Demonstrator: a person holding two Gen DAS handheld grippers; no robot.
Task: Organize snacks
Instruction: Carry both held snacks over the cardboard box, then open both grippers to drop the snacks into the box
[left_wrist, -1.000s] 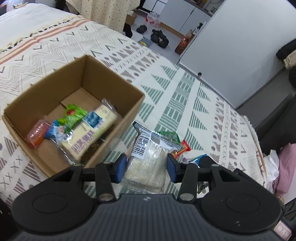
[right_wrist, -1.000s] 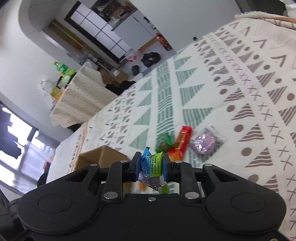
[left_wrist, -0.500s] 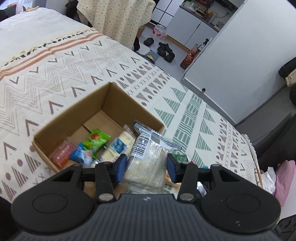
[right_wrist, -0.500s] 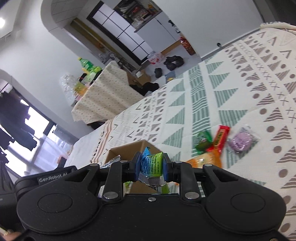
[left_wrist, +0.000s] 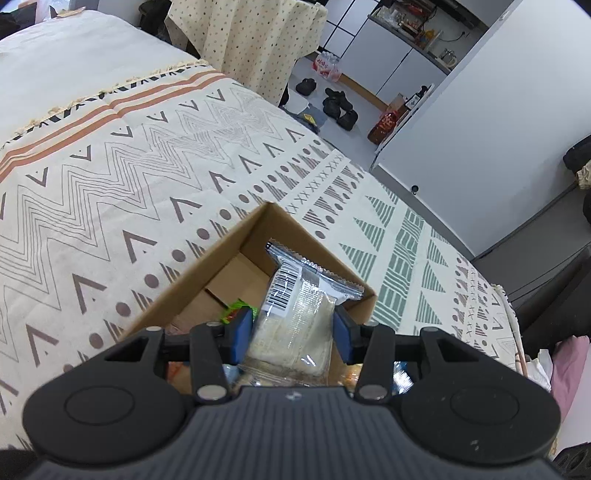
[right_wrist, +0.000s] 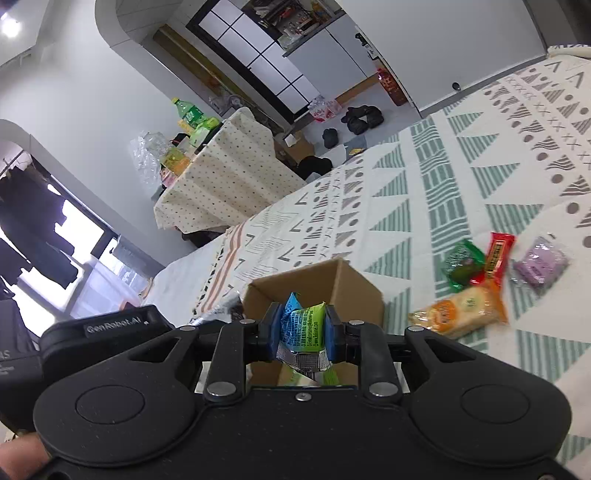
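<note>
My left gripper (left_wrist: 292, 338) is shut on a clear wrapped cracker pack (left_wrist: 295, 321) with a barcode and holds it over the open cardboard box (left_wrist: 236, 251). A green snack (left_wrist: 236, 308) shows inside the box. My right gripper (right_wrist: 302, 330) is shut on a small blue-and-green snack packet (right_wrist: 303, 325) just above the same box (right_wrist: 354, 284). On the patterned cloth to the right lie an orange cracker pack (right_wrist: 461, 308), a green packet (right_wrist: 461, 262), a red bar (right_wrist: 496, 254) and a purple packet (right_wrist: 541, 264).
The left gripper body (right_wrist: 110, 332) shows at the left of the right wrist view. A table with a dotted cloth (right_wrist: 221, 181) and bottles stands beyond the bed. Shoes (left_wrist: 336, 107) lie on the floor. A white cabinet (left_wrist: 480, 122) stands to the right.
Both grippers have moved toward and over the box with their snacks held. The loose snacks on the cloth have not moved.
</note>
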